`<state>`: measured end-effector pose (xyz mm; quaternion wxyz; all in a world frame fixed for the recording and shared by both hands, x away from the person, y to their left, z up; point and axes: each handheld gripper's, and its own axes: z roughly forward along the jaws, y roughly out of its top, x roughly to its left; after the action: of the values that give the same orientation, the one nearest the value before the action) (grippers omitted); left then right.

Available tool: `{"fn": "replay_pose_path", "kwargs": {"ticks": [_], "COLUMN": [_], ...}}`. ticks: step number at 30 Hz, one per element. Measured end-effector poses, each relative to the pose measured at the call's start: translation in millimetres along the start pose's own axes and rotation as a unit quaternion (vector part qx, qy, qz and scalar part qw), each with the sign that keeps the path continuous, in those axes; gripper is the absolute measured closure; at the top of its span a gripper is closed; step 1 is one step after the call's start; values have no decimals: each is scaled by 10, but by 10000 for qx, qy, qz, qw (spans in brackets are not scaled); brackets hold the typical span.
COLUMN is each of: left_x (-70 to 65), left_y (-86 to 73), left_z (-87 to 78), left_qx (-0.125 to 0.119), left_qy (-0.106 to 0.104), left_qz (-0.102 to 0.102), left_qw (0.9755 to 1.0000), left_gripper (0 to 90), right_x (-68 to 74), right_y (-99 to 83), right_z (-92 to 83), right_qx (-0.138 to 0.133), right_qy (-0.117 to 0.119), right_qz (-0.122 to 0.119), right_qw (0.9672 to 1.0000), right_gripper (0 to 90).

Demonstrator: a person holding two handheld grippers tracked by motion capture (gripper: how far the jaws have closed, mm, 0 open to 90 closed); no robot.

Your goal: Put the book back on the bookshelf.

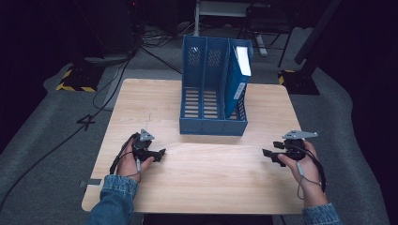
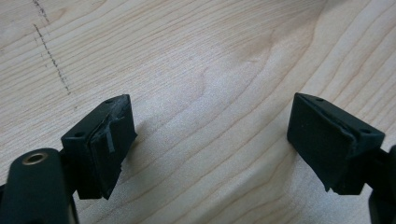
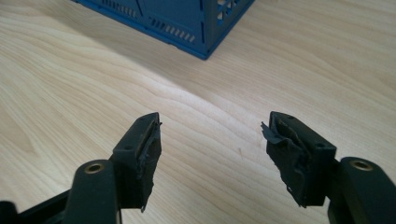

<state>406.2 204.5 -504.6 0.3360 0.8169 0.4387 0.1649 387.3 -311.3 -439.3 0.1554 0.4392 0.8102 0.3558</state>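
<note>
While both tongs (image 1: 162,153) (image 1: 267,154) gape empty, the folder's (image 1: 237,79) label stays illegible.

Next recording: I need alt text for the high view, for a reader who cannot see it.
A person's two hands rest on a light wooden table, each holding a black two-jaw gripper, left gripper and right gripper, jaws pointing inward and empty. Between and beyond them stands a blue plastic three-slot file rack, with a blue folder upright in its right slot.
</note>
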Motion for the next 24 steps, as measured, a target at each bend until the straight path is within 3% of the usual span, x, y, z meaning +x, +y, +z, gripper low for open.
{"fn": "replay_pose_path", "kwargs": {"ticks": [2, 13, 17, 19, 24], "left_x": [0, -1, -3, 0, -3], "left_y": [0, 8, 9, 11, 18], "left_z": [0, 3, 4, 5, 17], "left_qx": [0, 18, 21, 25, -3], "left_qy": [0, 15, 13, 20, 19], "left_qz": [0, 28, 9, 33, 28], "left_qw": [10000, 10000, 10000, 10000, 10000], "left_gripper": [157, 155, 155, 154, 154], "right_x": [-20, -140, -148, -135, -133], "right_y": [-82, -402, -443, -473, -462], "right_z": [45, 335, 384, 447, 460], "right_qx": [110, 291, 11, -159, -129], "right_qy": [33, -293, -387, -525, -550], "right_qz": [-24, 70, -16, 0, 33], "right_qw": [9999, 9991, 9992, 9985, 9984], "right_gripper": [363, 331, 262, 124, 120]}}
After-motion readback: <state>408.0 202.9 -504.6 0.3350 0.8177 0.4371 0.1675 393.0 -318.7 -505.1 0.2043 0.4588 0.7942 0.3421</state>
